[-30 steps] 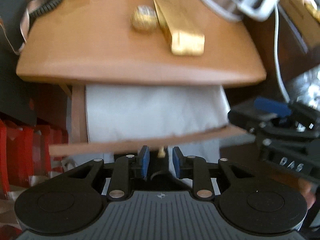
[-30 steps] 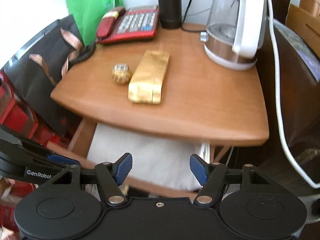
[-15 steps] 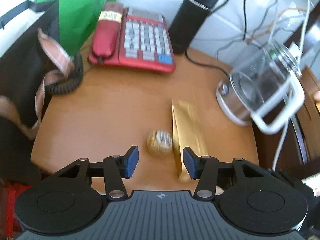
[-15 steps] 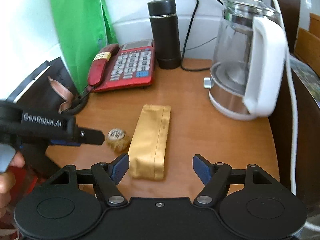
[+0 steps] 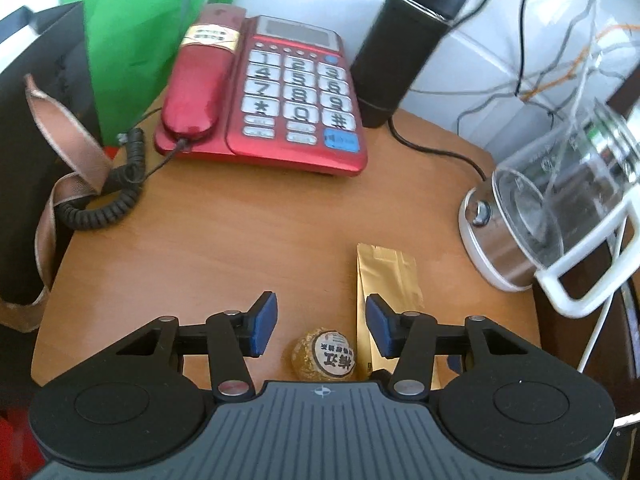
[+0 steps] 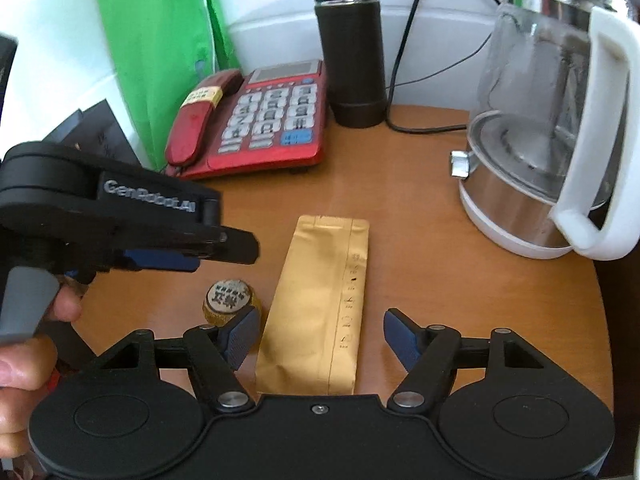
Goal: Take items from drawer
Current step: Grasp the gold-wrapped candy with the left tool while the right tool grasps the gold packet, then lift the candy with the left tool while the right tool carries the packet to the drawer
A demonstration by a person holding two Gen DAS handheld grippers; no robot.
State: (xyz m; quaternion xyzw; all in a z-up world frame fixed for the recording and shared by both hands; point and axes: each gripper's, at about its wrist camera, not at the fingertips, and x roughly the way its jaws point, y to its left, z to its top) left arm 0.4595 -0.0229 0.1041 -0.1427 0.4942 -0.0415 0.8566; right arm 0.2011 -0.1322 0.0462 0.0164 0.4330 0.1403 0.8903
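A gold foil ball (image 5: pixel 324 356) with a printed label and a long gold pouch (image 5: pixel 386 276) lie side by side near the front of the wooden tabletop (image 5: pixel 240 248). My left gripper (image 5: pixel 322 320) hovers open just over the ball, with nothing between its pads. In the right wrist view the pouch (image 6: pixel 320 292) lies between the fingers of my right gripper (image 6: pixel 322 334), whose jaws are closing; the pads stand clear of it. The ball (image 6: pixel 230 300) sits just left of them, under the left gripper (image 6: pixel 224 250), which a hand holds. No drawer is in view.
At the back of the table stand a red telephone (image 5: pixel 260 92) and a black flask (image 5: pixel 404 48). A glass kettle (image 5: pixel 540 208) with a white handle stands at the right. A green bag (image 5: pixel 140 32) and a black bag (image 5: pixel 32 120) with ribbon handles hang at the left.
Both views have swung up from the open drawer with its white cloth to the tabletop. The left jaws have opened wider. The drawer has dropped out of sight.
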